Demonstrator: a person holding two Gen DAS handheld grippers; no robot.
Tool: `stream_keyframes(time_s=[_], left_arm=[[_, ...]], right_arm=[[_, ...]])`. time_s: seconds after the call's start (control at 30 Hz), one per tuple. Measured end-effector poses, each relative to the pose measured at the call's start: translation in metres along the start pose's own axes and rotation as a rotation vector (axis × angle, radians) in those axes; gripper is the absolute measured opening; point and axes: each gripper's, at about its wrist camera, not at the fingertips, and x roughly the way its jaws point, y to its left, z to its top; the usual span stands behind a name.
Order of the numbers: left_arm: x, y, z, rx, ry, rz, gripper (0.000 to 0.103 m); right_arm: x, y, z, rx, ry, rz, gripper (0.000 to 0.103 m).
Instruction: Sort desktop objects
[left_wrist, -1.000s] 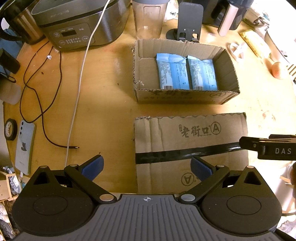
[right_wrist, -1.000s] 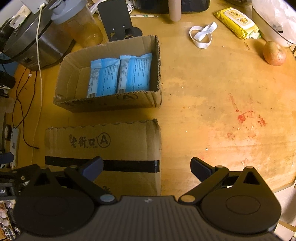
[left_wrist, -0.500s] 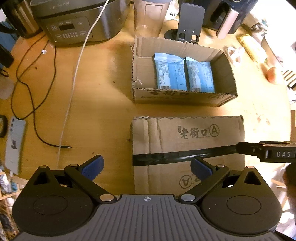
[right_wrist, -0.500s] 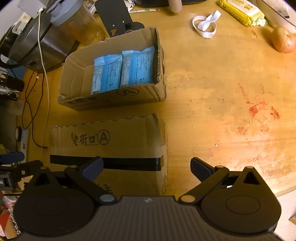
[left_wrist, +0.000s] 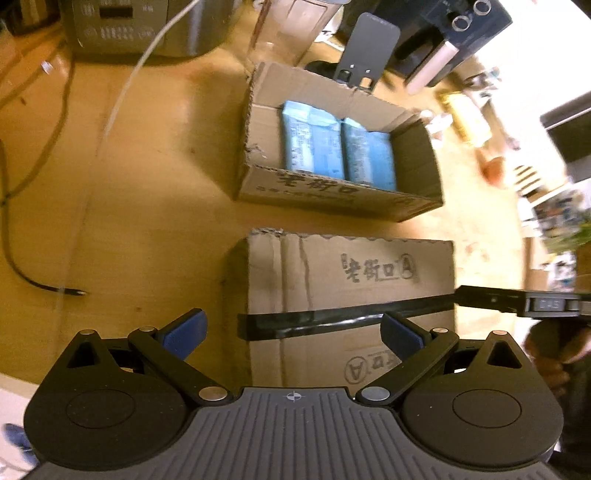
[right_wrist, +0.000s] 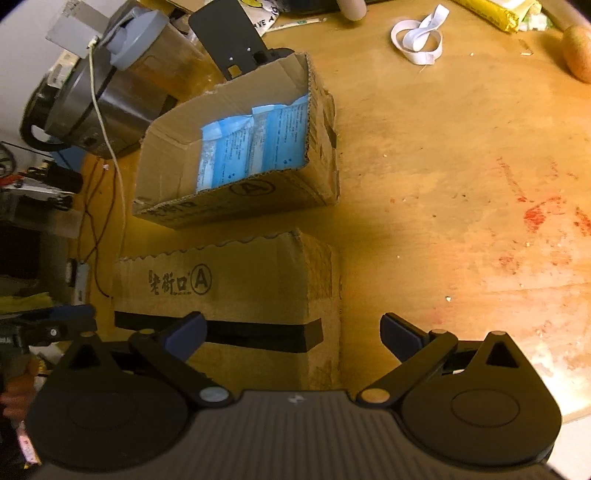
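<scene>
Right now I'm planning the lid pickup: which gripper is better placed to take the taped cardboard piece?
Left, probably. The left gripper, open, has the taped cardboard piece between its fingers; the open right gripper straddles only its right edge.

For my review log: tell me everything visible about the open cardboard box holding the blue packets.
The open cardboard box is brown corrugated card, shallow, its top open with ragged torn edges. Black printed characters and a circled A mark its near wall. Two blue packets lie flat side by side inside, toward one end. It sits on the wooden table, just beyond the taped box, apart from it. Neither gripper touches it.
</scene>
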Motion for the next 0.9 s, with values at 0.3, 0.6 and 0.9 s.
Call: stream_keyframes(time_s=[0.3, 0.6, 0.9], left_arm=[[0.022, 0.031, -0.006, 0.015, 0.030, -0.182, 0.102], [0.036, 0.047, -0.007, -0.006, 0.072, -0.218, 0.062], [0.037, 0.053, -0.007, -0.032, 0.065, -0.214, 0.047]], right_arm=[[0.010, -0.025, -0.003, -0.028, 0.023, 0.155, 0.101], [0.015, -0.037, -0.006, -0.009, 0.042, 0.216, 0.080], [0.016, -0.040, -0.007, 0.026, 0.047, 0.270, 0.040]])
